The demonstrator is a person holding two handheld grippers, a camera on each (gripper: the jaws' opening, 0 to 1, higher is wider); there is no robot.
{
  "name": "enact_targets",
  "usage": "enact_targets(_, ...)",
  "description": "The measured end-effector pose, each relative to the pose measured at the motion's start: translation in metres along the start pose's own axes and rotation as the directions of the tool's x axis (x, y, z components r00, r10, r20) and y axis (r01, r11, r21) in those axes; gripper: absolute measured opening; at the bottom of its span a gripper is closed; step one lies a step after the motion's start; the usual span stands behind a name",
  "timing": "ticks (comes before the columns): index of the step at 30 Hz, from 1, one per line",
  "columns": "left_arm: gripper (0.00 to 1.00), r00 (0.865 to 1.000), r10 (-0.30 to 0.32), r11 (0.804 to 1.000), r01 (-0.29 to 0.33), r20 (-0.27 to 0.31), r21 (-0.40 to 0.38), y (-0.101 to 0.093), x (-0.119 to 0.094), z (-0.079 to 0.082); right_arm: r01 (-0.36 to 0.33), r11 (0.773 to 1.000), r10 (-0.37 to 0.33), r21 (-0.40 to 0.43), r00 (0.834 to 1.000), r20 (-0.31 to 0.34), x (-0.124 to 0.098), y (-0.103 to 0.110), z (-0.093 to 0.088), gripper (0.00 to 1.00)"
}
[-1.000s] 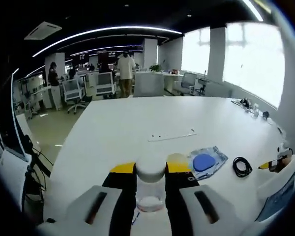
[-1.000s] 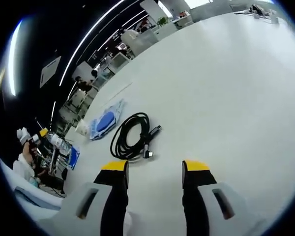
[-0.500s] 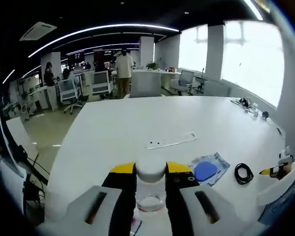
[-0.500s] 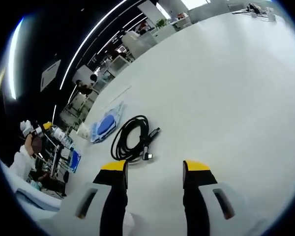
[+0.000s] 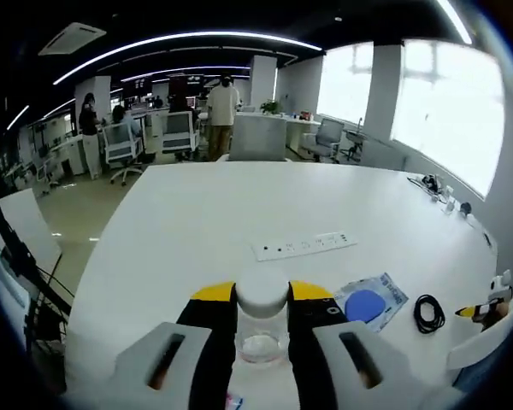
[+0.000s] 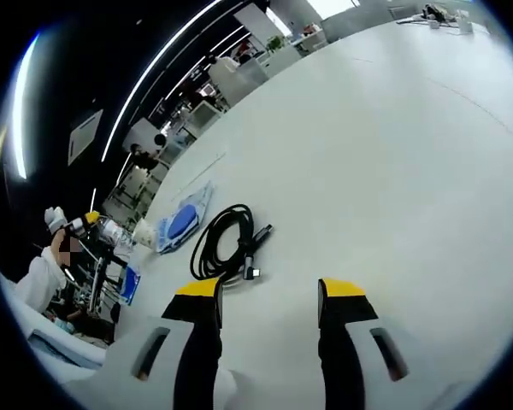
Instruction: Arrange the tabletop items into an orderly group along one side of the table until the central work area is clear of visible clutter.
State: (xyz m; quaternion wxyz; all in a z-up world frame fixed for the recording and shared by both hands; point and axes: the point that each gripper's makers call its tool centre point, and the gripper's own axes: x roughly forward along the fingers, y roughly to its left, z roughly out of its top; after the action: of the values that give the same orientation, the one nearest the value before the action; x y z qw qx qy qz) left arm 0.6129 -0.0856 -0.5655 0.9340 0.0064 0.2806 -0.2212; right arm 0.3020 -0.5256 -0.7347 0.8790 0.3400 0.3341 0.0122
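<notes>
Clear plastic jar (image 5: pixel 262 323) stays clamped in the left gripper (image 5: pixel 262 295), now lifted higher off the table (image 5: pixel 197 222) — carrying underway; right gripper (image 6: pixel 268 290) hangs wide near the black cable (image 6: pixel 227 249).

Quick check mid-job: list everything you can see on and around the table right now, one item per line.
Table: one, white, under everything.
Jar: one, clear with white lid, between the left gripper's jaws.
Power strip: one, white, mid-table beyond the jar.
Pouch: one, clear with a blue disc, right of the jar.
Cable: one, black, coiled, beside the pouch, ahead of the right gripper.
Small items: several, far table edge, too small to tell.
Left gripper: yellow-tipped, shut on jar.
Right gripper: yellow-tipped, open, empty.
</notes>
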Motion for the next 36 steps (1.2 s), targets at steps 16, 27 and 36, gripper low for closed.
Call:
enact_targets(16,0.2,0.999,0.019,0.999,-0.02,-0.048,-0.035,-0.004,0.021,-0.025,0.004,1.0,-0.004,0.011,1.0,-0.003,-0.001,0.004,-0.002,0.43)
enact_targets(27,0.2,0.996,0.064,0.997,-0.067,-0.065,-0.046,-0.018,0.021,-0.034,0.006,1.0,-0.006,0.01,1.0,-0.023,0.0,0.006,-0.006,0.43)
enact_targets(36,0.2,0.996,0.06,0.998,-0.062,-0.066,-0.023,-0.014,0.024,-0.034,0.005,1.0,-0.005,0.01,0.999,-0.034,0.004,0.0,-0.008,0.43)
